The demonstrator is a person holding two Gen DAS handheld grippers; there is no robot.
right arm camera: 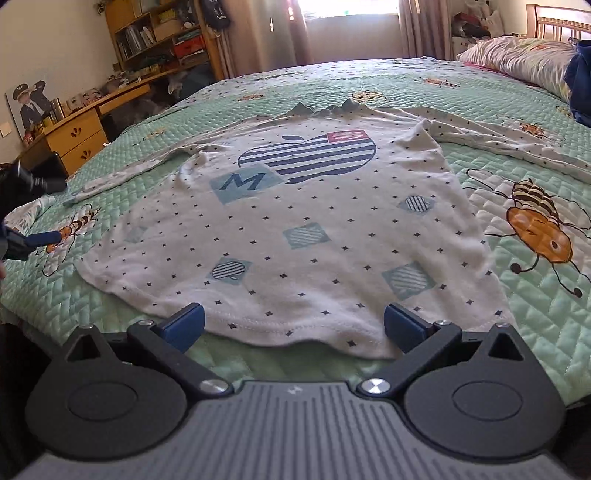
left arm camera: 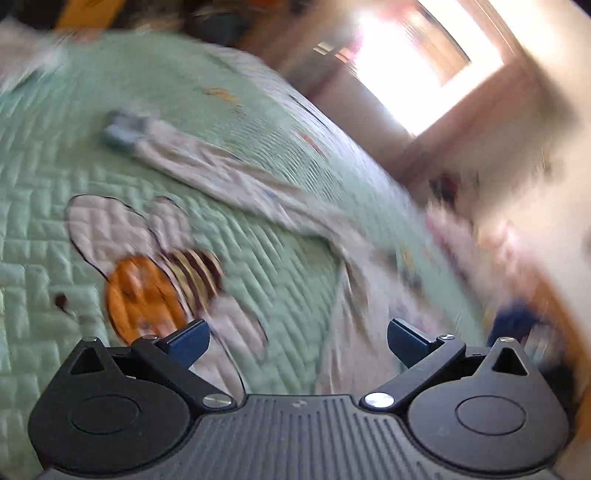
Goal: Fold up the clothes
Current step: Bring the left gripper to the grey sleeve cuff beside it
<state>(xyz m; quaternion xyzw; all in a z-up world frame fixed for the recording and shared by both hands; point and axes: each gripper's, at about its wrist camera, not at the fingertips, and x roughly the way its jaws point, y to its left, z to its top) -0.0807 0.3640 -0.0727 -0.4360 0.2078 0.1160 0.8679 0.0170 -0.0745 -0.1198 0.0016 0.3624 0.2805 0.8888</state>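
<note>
A white long-sleeved shirt point(right arm camera: 295, 206) with small dark dots and a striped apple print lies spread flat, front up, on a green quilted bedspread point(right arm camera: 517, 166). Its hem is toward me and both sleeves are stretched out sideways. My right gripper point(right arm camera: 293, 325) stands open just above the hem's middle, with nothing between its fingers. The left wrist view is blurred by motion. It shows one sleeve point(left arm camera: 229, 177) ending in a blue-grey cuff point(left arm camera: 122, 133), with my left gripper point(left arm camera: 297, 339) open over the quilt beside the shirt's edge. A blue fingertip point(right arm camera: 44, 238) of it shows at the right view's left edge.
Bee pictures point(right arm camera: 535, 229) decorate the quilt. Pillows point(right arm camera: 517, 59) and a dark blue cloth point(right arm camera: 580, 85) lie at the far right by a wooden headboard. A wooden desk point(right arm camera: 81, 129) with shelves stands left of the bed. A curtained window point(right arm camera: 351, 26) is behind.
</note>
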